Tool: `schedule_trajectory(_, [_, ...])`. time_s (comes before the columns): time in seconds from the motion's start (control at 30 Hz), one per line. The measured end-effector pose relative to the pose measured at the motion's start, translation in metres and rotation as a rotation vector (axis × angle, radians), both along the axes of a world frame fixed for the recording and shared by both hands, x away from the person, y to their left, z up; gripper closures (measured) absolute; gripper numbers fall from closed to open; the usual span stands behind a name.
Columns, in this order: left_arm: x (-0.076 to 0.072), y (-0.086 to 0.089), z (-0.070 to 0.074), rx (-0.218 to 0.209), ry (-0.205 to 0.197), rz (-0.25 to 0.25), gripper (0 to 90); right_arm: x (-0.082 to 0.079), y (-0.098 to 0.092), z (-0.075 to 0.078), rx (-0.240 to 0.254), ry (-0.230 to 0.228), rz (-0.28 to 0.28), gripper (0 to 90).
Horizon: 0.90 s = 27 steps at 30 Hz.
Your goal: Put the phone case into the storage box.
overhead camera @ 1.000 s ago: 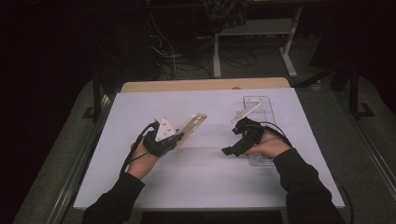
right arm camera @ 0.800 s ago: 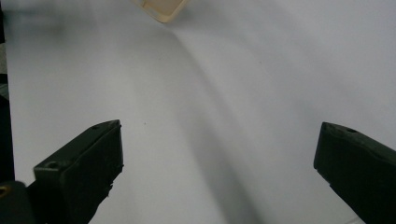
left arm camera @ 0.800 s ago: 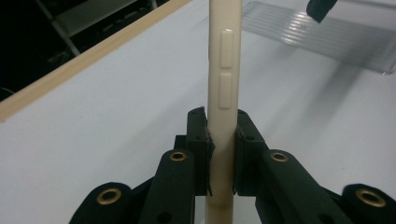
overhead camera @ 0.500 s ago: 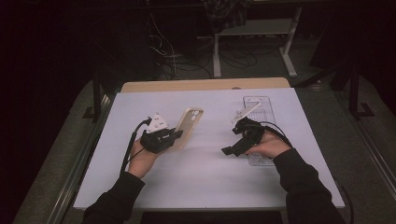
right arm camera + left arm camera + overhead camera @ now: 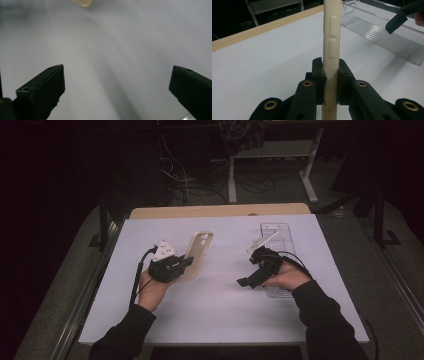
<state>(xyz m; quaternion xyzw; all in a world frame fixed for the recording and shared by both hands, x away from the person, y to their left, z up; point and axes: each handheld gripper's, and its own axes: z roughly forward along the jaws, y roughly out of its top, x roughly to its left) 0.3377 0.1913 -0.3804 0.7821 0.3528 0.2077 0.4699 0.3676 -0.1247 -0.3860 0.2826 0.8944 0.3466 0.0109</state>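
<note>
Cream phone case (image 5: 198,253) now more upright, clamped in left gripper (image 5: 186,263); right gripper (image 5: 243,282) unmoved, jaws wide, empty.

No legible text or labels

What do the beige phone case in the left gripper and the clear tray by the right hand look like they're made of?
Beige phone case: probably soft matte silicone or rubbery plastic; dull, glare-free surface with moulded button bumps. Clear ribbed tray: likely rigid glossy plastic or acrylic; see-through, with bright edge glints.
</note>
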Motion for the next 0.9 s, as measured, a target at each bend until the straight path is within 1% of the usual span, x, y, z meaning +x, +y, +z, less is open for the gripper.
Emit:
schedule_trajectory(0.03, [0.0, 0.0, 0.0, -0.002, 0.002, 0.002, 79.8, 0.0, 0.0, 0.0, -0.008, -0.006, -0.009, 0.0])
schedule_trajectory(0.1, [0.0, 0.0, 0.0, 0.002, 0.002, 0.004, 79.8, 0.0, 0.0, -0.001, -0.006, 0.001, -0.024, 0.0])
schedule_trajectory(0.13, [-0.001, 0.0, 0.0, 0.003, 0.002, 0.005, 79.8, 0.0, 0.0, -0.001, -0.007, -0.004, -0.03, 0.0])
schedule_trajectory(0.2, [-0.001, 0.0, 0.0, -0.003, -0.006, 0.008, 79.8, 0.0, 0.001, -0.001, -0.005, -0.009, -0.042, 0.0])
schedule_trajectory(0.37, [-0.001, 0.0, 0.0, -0.007, -0.005, 0.01, 79.8, -0.001, 0.003, 0.0, 0.025, 0.0, -0.084, 0.0])
schedule_trajectory(0.43, [-0.001, 0.0, 0.001, -0.007, -0.005, 0.013, 79.8, 0.0, 0.003, 0.0, 0.038, 0.002, -0.095, 0.0])
schedule_trajectory(0.47, [-0.001, 0.0, 0.0, -0.01, -0.006, 0.013, 79.8, 0.001, 0.004, 0.0, 0.054, 0.002, -0.099, 0.0])
schedule_trajectory(0.53, [-0.001, 0.0, 0.001, -0.012, -0.005, 0.017, 79.8, 0.001, 0.006, 0.001, 0.062, 0.002, -0.113, 0.0])
schedule_trajectory(0.57, [-0.002, 0.0, 0.001, -0.014, -0.003, 0.018, 79.8, 0.001, 0.007, 0.002, 0.069, 0.009, -0.121, 0.0])
schedule_trajectory(0.63, [-0.002, 0.0, 0.001, -0.014, -0.006, 0.018, 79.8, 0.0, 0.01, 0.002, 0.078, 0.015, -0.128, 0.0])
schedule_trajectory(0.7, [-0.002, 0.0, 0.0, -0.016, -0.003, 0.018, 79.8, 0.001, 0.013, 0.001, 0.079, 0.011, -0.114, 0.0])
schedule_trajectory(0.9, [-0.002, 0.0, 0.001, -0.022, -0.005, 0.022, 79.8, 0.004, 0.025, 0.0, 0.08, 0.013, -0.108, 0.0])
